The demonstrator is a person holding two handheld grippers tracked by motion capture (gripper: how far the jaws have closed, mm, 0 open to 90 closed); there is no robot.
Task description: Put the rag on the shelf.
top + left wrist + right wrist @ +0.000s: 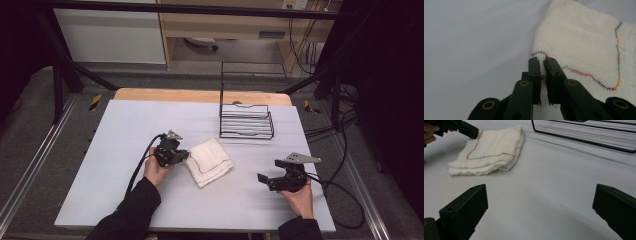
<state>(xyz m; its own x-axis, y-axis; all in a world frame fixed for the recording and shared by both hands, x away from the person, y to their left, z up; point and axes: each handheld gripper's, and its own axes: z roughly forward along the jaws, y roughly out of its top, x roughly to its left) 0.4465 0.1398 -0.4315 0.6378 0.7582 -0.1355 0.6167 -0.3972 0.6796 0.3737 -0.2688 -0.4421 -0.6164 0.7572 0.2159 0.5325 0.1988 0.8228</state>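
High view is showing me the folded white cloth (pixel 209 161) lying mid-table (pixel 125 200), in front of the black wire rack (pixel 246 121). I am seeing my left tongs (pixel 542 60) pinching the cloth's stitched corner, a thin fold of fabric caught between the nearly closed pads. My right tongs (pixel 261 178) are hovering well apart from the cloth, jaws standing wide with nothing between them. I am finding no readable writing or brand; the cloth is carrying just multicoloured stitching (pixel 618 50).
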